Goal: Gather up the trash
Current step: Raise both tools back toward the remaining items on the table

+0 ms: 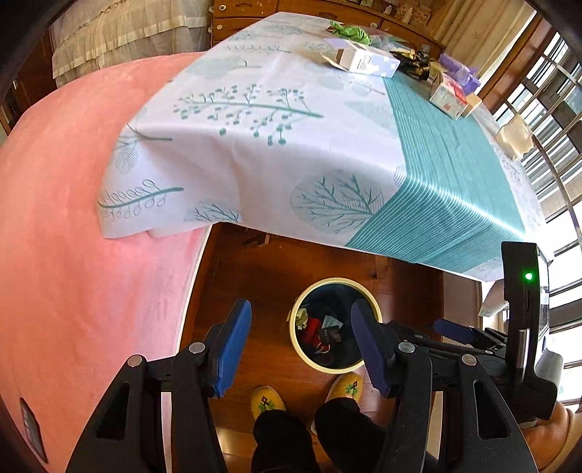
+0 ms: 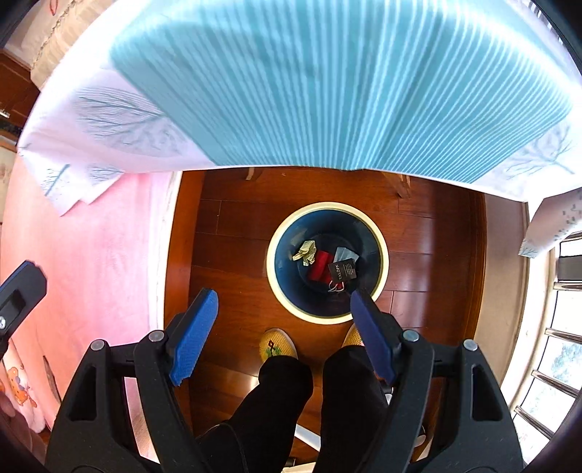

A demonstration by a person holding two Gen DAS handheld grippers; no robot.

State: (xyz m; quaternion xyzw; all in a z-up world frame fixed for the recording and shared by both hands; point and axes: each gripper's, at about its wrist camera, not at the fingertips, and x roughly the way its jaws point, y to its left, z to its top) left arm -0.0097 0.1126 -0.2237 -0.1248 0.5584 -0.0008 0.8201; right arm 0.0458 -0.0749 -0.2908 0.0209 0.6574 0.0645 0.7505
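Both grippers held above the trash bin [image 2: 378,238]
Jaws of left gripper [image 1: 302,345] and right gripper [image 2: 283,327] are spread wide, nothing gripped

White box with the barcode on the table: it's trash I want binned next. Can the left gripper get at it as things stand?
Probably yes. The left gripper is open and empty, and the white box lies exposed on the tablecloth with nothing on top, though it sits far across the table.

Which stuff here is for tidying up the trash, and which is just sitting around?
For the job:
- trash bin with scraps already inside
- white box, small carton and green wrapper on the table
- left claw and right claw, both open

Just there:
- tablecloth
- pink blanket
- slippers
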